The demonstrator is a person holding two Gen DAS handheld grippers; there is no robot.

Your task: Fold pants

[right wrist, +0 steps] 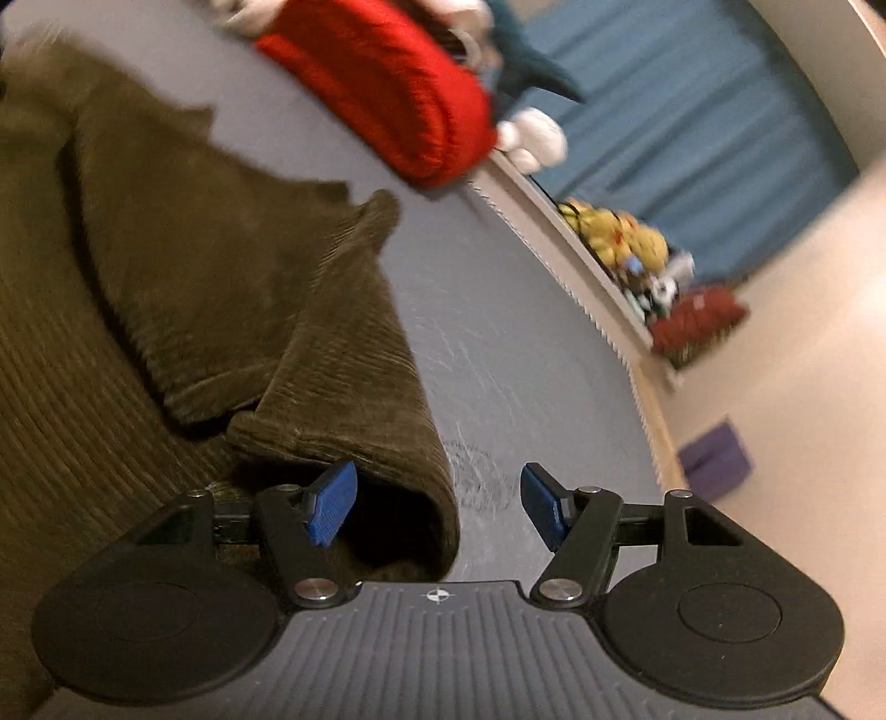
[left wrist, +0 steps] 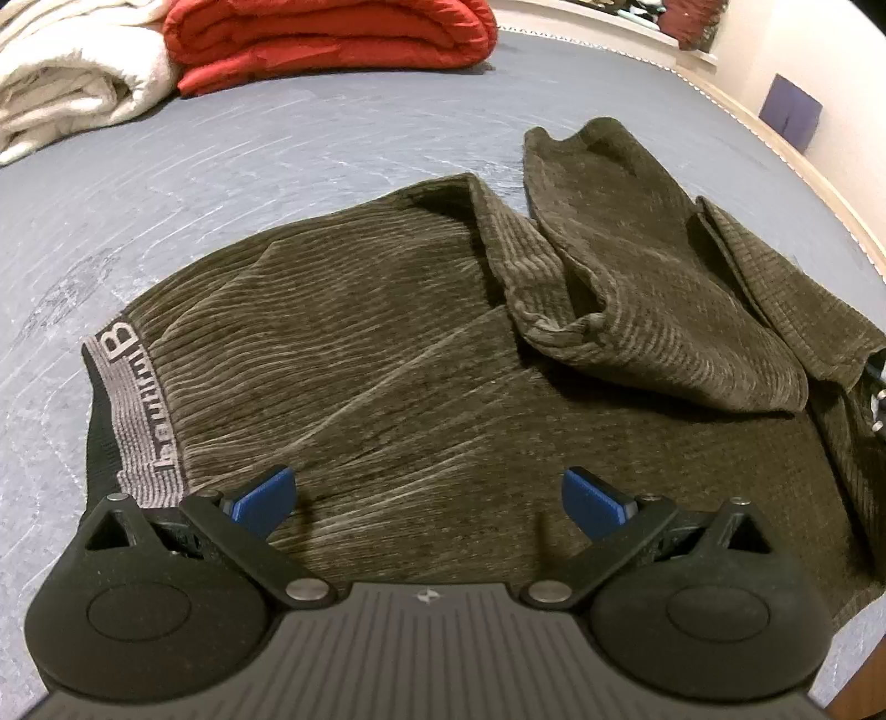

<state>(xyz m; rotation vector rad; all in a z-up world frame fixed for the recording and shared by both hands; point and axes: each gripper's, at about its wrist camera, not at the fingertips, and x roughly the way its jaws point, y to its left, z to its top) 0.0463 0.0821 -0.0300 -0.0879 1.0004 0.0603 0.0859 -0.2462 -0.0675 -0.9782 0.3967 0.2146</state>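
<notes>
Olive-brown corduroy pants (left wrist: 387,343) lie on the grey-blue bed sheet (left wrist: 221,166), their grey lettered waistband (left wrist: 138,415) at the left. Both legs are folded back over the body; the leg ends (left wrist: 637,288) lie rumpled at the right. My left gripper (left wrist: 429,498) hovers open over the pants next to the waistband, nothing between its blue pads (left wrist: 266,495). In the right wrist view, my right gripper (right wrist: 437,509) stands open around the hem of one folded leg (right wrist: 354,399). The hem's open end sits just inside the left pad (right wrist: 332,504), and the pads do not press on it.
A folded red blanket (left wrist: 332,39) and a cream blanket (left wrist: 66,83) lie at the far end of the bed. The bed's edge (right wrist: 609,332) runs along the right, with plush toys (right wrist: 626,238), a blue curtain (right wrist: 692,111) and a purple box (right wrist: 714,459) beyond.
</notes>
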